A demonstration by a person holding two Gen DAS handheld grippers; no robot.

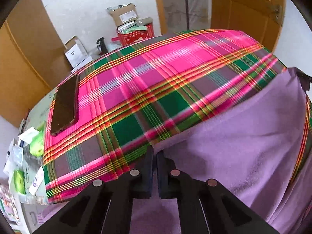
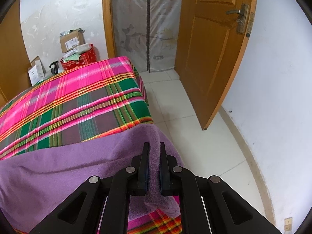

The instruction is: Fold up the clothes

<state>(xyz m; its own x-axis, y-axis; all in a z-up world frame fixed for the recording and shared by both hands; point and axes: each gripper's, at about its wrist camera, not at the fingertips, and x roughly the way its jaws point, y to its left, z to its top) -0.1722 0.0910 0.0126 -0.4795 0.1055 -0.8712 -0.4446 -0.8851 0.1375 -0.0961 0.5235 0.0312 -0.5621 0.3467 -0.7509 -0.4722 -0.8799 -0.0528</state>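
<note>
On the plaid-covered worktop (image 1: 165, 89), a dark phone (image 1: 65, 105) lies at the far left edge, well apart from the purple fleece (image 1: 253, 146). Beyond the worktop, a red tin (image 2: 81, 59) holds packets (contents unclear), a cardboard box (image 2: 72, 41) atop it. Your left gripper (image 1: 155, 156) is clenched at the fleece's near-left edge, whether pinching cloth you cannot tell; your right gripper (image 2: 155, 156) grasps the fleece's right corner.
</note>
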